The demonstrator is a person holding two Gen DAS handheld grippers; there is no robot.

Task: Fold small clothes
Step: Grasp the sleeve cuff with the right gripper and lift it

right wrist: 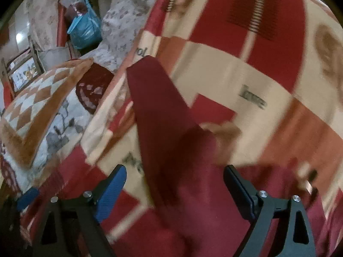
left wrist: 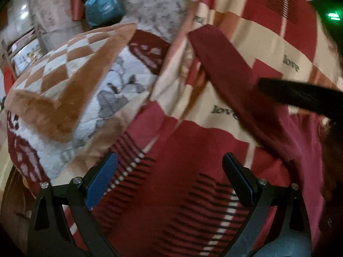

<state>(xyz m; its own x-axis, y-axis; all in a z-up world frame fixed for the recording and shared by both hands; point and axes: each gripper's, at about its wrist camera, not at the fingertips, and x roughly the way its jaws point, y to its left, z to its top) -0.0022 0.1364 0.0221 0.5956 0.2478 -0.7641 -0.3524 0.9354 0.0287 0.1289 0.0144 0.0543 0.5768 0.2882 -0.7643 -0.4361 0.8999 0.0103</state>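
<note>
A small dark red garment point(right wrist: 167, 132) lies on a red and cream checked blanket point(right wrist: 246, 68) printed with "love". One long part of it stretches away toward the upper left. In the left wrist view the garment point(left wrist: 231, 81) lies at the right. My right gripper point(right wrist: 174, 171) is open, its jaws wide on either side of the garment's near part, holding nothing. My left gripper point(left wrist: 171, 162) is open and empty above the blanket point(left wrist: 171, 150), left of the garment. A black part of the other gripper point(left wrist: 300, 96) shows at the right edge.
A brown and white checked pillow point(left wrist: 64, 81) lies left of the blanket, also in the right wrist view point(right wrist: 42, 107). A floral cushion point(left wrist: 154, 8) and a blue plastic bag point(left wrist: 103, 6) sit behind. Both views are motion-blurred.
</note>
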